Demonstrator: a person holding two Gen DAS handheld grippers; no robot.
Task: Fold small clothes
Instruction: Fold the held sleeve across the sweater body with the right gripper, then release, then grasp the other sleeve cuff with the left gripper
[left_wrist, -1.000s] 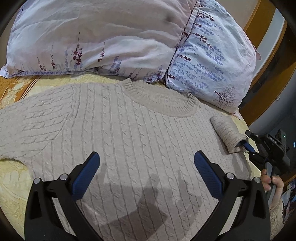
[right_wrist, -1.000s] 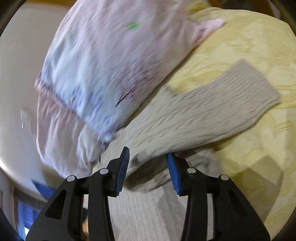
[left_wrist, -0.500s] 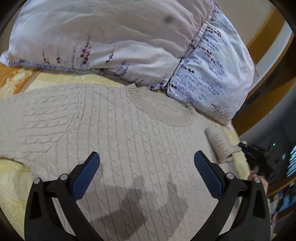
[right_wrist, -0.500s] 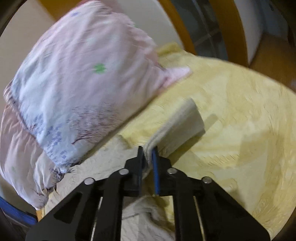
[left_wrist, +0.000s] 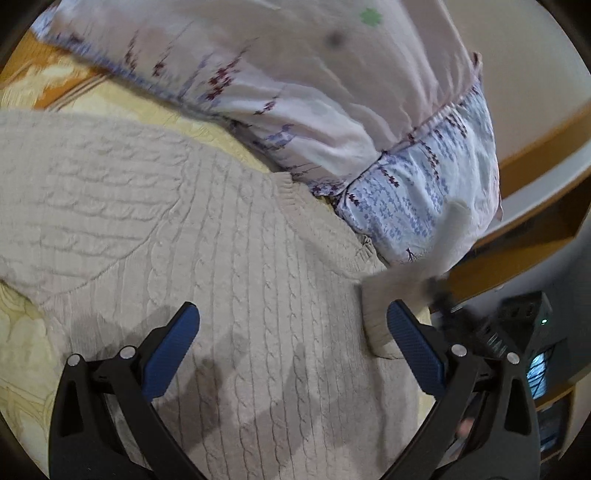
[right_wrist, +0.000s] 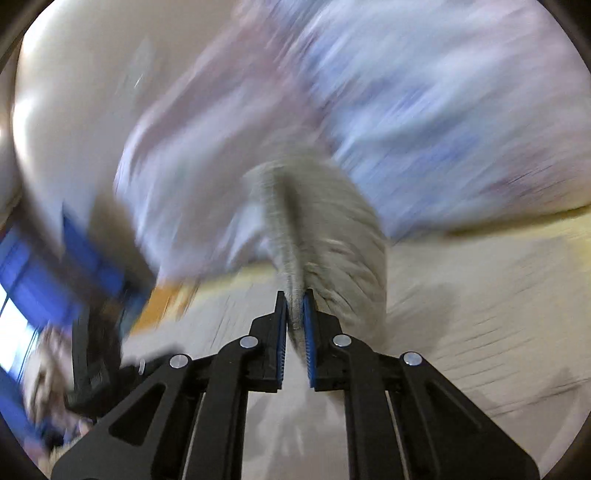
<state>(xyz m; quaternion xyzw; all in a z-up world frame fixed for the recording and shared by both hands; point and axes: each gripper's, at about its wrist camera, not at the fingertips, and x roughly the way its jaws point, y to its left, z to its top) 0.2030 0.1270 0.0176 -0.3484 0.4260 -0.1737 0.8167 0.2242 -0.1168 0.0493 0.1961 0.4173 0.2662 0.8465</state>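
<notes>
Beige cable-knit wool fills my left view: the beige cable-knit sweater (left_wrist: 229, 258) lies flat on the pale yellow quilted bedspread (left_wrist: 22, 332), chest up, its ribbed collar ahead of my left tool (left_wrist: 291, 343) and pointing toward the floral lilac-and-blue pillows (left_wrist: 332, 92) beyond. I hold the left tool spread wide over the torso, gripping nothing, its shadow falling on the knit just below; I judge it waits there to pin or smooth the body while the other side works.

My right tool (right_wrist: 294, 325) is pinched nearly closed on the beige ribbed sleeve (right_wrist: 325, 229), and the fabric rises ahead of the blue pads (right_wrist: 308, 343) in a raised fold. Both views blur there, so I cannot tell how much of the sleeve is clear of the bed. From the left view the sleeve shows as a pale smear just right of my left tool's right finger, lifted against the blue pillow.

Holding it near the cuff makes sense: that lets the sleeve swing across the chest as one flap. I judge this is the first fold, barely begun, and the knit is heavy enough to sag if I slacken.
</notes>
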